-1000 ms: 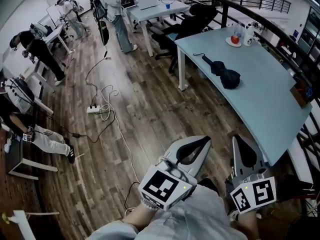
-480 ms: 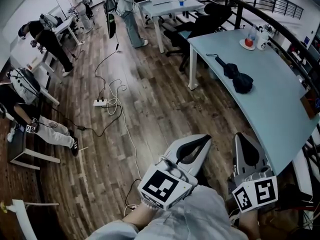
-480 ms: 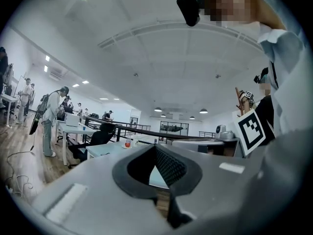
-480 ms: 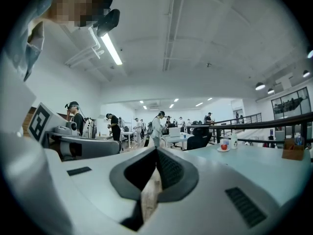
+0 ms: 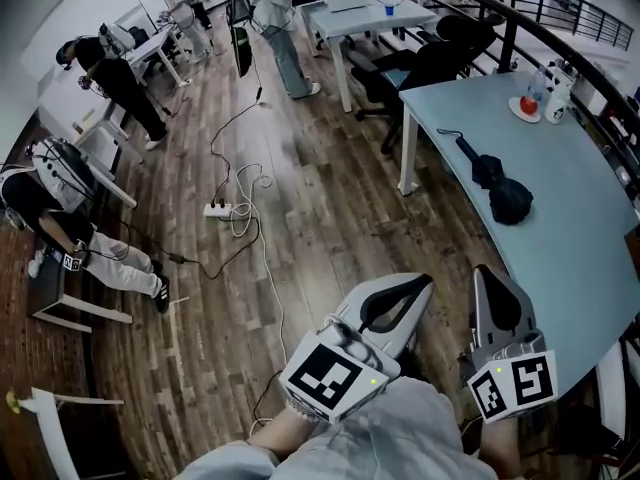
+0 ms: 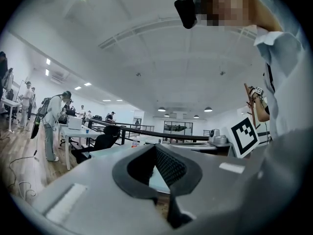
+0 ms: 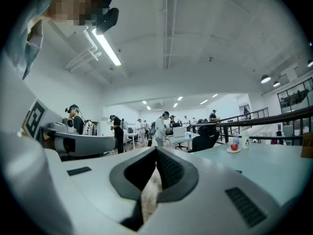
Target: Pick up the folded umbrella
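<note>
Folded umbrella [image 5: 500, 190] on table [image 5: 565, 258] — office chair [image 5: 440, 63], power strip [image 5: 217, 209] nearby

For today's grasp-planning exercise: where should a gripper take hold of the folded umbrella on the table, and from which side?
Probably the slim handle end of the folded umbrella, from above, jaws across it: it lies flat on the table, its canopy end bulkier.

Power strip [image 5: 217, 209] on wood floor [image 5: 330, 198]; black chair [image 5: 440, 63] near light table [image 5: 580, 238]; seated person [image 5: 45, 203] at left.
</note>
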A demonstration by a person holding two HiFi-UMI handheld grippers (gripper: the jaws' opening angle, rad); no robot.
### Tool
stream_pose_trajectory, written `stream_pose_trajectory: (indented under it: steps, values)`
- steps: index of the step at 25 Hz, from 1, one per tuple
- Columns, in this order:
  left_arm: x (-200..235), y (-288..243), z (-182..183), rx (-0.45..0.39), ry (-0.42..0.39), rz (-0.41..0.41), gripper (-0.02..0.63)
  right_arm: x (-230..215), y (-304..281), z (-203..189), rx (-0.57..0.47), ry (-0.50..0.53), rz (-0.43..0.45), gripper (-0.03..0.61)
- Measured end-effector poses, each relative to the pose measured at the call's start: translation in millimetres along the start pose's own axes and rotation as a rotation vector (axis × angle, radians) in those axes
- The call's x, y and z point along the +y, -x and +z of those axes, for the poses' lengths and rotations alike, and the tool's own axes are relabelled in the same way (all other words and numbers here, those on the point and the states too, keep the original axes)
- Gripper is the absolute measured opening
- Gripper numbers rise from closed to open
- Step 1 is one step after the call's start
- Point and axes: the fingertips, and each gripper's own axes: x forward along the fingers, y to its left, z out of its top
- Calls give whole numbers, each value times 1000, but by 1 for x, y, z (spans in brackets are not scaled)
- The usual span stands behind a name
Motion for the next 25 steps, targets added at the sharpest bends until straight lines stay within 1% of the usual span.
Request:
stream_pose_trajectory:
  steps: [4, 8, 15, 19, 25]
  values:
    - [27, -38, 9, 6, -19, 10, 5, -29, -43, 6, -4, -3, 35, 0]
    - [54, -74, 16, 15, -40, 27, 5, -57, -80, 15, -3, 7, 50, 0]
    - [96, -128, 28, -15, -23, 60, 5, -102, -132, 29, 3, 40, 69, 0]
    - [111, -151, 32, -28, -14, 69, 5, -125, -145, 33, 6, 48, 63, 0]
    - [115, -176, 37, -23, -10, 63, 5, -154, -148, 35, -3, 31, 28, 0]
